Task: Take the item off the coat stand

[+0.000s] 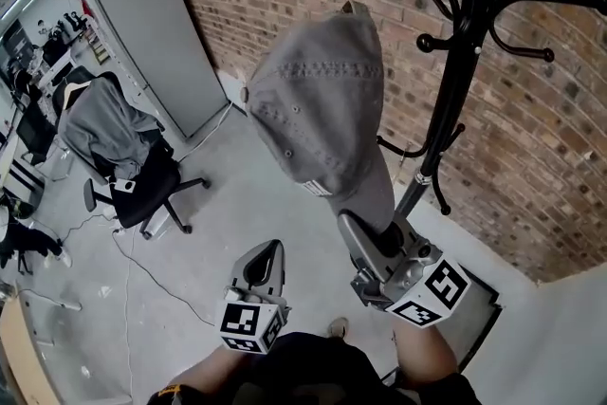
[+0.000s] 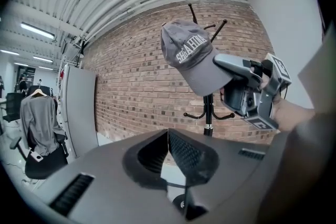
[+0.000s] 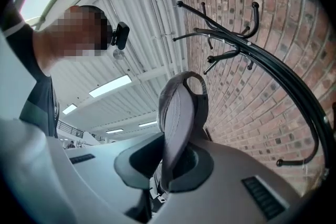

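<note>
Where the head view looks steeply down, the right gripper (image 1: 353, 228) is clamped on the brim of the grey cap (image 1: 318, 104), with the crown raised toward the brick wall (image 1: 541, 147). The cap hangs left of the black coat stand (image 1: 471, 33), and no hook appears to touch it. The left gripper (image 1: 273, 251) sits low beside the right one, carrying nothing.

Left gripper view: jaws together, nothing between them. The cap (image 2: 185, 52) is ahead, its brim pinched by the right gripper (image 2: 220, 63), with the stand's pole (image 2: 208, 113) behind. From this angle I cannot tell whether a hook overlaps the crown.

Right gripper view: the brim runs edge-on between the jaws and is gripped firmly, the rear strap loop uppermost. The stand (image 3: 278, 65) curves off at the right, apart from the cap (image 3: 178, 107).

Judgement: the item looks lifted free, and the step in hand is carrying it clear. To do it well:
- Hold the clamp on the brim.
- Draw the cap away from the hooks, toward the body.
- Watch that the strap loop does not snag a hook tip.
- Move slowly, since the crown dangles from one pinch point.
- The left gripper could steady the crown if it swings.
</note>
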`<action>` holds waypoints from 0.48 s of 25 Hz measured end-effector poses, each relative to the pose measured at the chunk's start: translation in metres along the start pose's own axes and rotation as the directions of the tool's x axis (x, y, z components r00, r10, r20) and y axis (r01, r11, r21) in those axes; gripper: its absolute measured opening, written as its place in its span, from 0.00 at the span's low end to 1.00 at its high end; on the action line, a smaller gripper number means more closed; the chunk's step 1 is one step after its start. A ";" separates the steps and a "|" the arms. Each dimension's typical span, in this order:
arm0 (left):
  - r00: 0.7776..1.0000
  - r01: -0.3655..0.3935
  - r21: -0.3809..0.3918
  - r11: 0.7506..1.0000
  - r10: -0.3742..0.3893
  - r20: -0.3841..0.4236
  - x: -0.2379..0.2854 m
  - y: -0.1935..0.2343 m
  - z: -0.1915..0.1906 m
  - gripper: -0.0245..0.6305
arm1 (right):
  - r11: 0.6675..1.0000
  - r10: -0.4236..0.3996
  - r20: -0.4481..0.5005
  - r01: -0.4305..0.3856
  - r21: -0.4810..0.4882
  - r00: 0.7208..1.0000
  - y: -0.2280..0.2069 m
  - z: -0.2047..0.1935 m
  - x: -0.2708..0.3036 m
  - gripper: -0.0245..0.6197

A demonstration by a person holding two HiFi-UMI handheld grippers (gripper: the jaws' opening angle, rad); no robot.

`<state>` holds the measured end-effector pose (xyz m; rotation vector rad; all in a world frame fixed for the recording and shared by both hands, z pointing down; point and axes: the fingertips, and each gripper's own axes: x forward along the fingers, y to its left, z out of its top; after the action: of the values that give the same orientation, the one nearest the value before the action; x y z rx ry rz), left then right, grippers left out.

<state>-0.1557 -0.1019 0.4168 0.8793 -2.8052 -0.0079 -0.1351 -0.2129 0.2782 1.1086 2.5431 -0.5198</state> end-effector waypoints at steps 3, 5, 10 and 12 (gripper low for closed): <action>1.000 -0.004 0.009 1.000 0.004 0.016 -0.019 0.016 0.001 0.09 | 0.996 -0.033 -0.017 0.034 0.083 0.999 0.017 -0.023 -0.003 0.09; 1.000 0.003 0.021 1.000 -0.003 0.007 -0.037 0.028 -0.004 0.09 | 0.987 -0.070 -0.024 0.073 0.146 0.997 0.029 -0.042 -0.006 0.09; 0.997 0.055 0.039 0.998 -0.053 -0.063 -0.085 0.060 -0.038 0.09 | 0.951 -0.191 -0.061 0.200 0.234 0.980 0.068 -0.091 -0.010 0.09; 0.994 0.081 0.035 0.996 -0.078 -0.079 -0.105 0.074 -0.047 0.09 | 0.935 -0.239 -0.077 0.251 0.250 0.968 0.089 -0.109 -0.010 0.09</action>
<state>-0.1041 0.0208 0.4477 0.9775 -2.7053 0.0664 -0.0776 -0.1143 0.3609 0.8925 2.7283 -0.9231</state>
